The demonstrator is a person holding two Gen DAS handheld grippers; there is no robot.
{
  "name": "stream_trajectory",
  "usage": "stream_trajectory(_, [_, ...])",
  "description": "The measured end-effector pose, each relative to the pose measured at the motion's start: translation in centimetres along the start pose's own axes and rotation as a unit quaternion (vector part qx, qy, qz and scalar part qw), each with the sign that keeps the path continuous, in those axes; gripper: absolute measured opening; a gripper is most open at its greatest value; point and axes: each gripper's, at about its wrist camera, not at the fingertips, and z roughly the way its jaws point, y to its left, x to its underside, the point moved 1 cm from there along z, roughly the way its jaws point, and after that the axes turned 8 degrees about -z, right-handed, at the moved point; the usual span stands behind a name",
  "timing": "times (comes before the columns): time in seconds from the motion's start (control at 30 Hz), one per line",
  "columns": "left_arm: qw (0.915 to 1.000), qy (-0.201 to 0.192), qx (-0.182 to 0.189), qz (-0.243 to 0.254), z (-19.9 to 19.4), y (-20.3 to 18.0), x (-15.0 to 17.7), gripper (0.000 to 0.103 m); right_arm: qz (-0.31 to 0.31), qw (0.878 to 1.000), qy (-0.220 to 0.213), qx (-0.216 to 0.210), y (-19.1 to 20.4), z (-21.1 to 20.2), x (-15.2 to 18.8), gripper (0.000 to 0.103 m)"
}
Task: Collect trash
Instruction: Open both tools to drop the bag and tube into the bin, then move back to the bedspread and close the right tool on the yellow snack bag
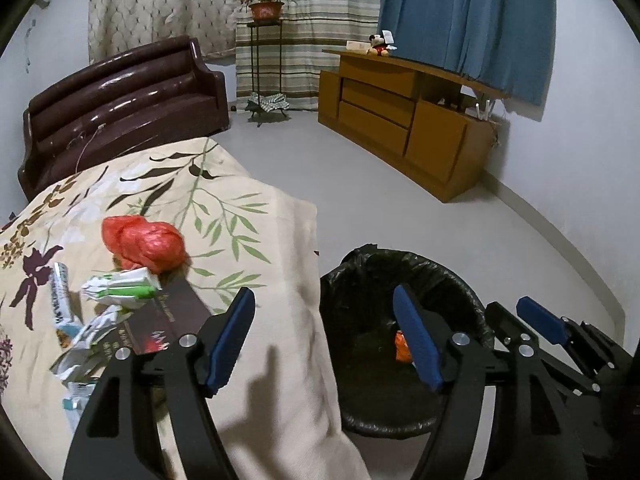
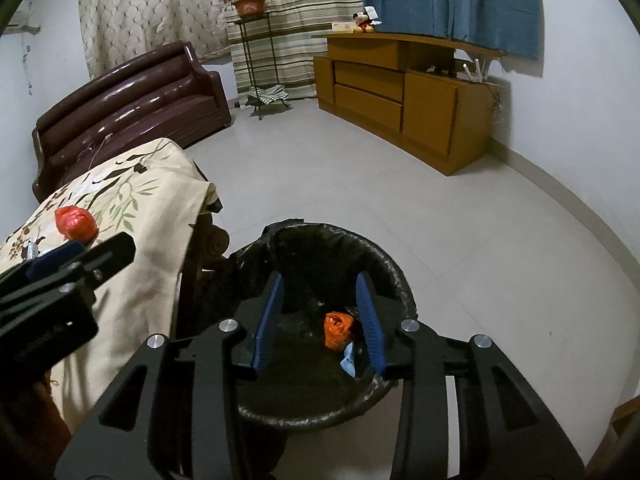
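Note:
A bin lined with a black bag [image 2: 396,276] stands on the floor beside the cloth-covered table [image 1: 280,360]. Inside it lie an orange crumpled piece [image 2: 338,328] and a small blue scrap [image 2: 349,362]. My right gripper [image 2: 320,278] hangs over the bin's mouth, open, nothing between its blue pads. My left gripper [image 1: 323,292] is open and empty, spanning the table's edge and the bin [image 1: 460,276]. On the table sit a red crumpled plastic bag [image 1: 144,244], white and green wrappers [image 1: 120,286] and a dark flat packet [image 1: 160,328].
A dark brown sofa [image 1: 120,100] stands behind the table. A metal plant stand with a potted plant [image 1: 266,8] is by the striped curtain. A wooden cabinet [image 1: 400,120] runs along the right wall. Grey floor [image 2: 360,184] lies between them.

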Motion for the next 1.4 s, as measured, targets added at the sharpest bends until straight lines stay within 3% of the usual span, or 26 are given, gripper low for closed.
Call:
stream_trajectory(0.3, [0.9998,-0.012,-0.010,-0.012,-3.7,2.9,0.3,0.070,-0.012,1.000,-0.001,-0.016,3.1,-2.2,0.6,0.041])
stream_trajectory(0.53, [0.9982,-0.028,-0.042,-0.033,-6.9,7.5,1.2,0.070,-0.038,0.998,-0.006,-0.040,6.9,-4.1,0.8,0.042])
stream_trajectory(1.0, [0.9870,-0.043,-0.120,-0.097,-11.4,18.2,4.6,0.070,-0.102,0.991,-0.007,-0.085,16.2,-6.9,1.8,0.042])
stream_trajectory(1.4, [0.9788,-0.043,-0.142,-0.141,-13.2,24.2,7.0,0.070,-0.133,0.985,-0.003,-0.106,21.5,-8.4,3.3,0.042])
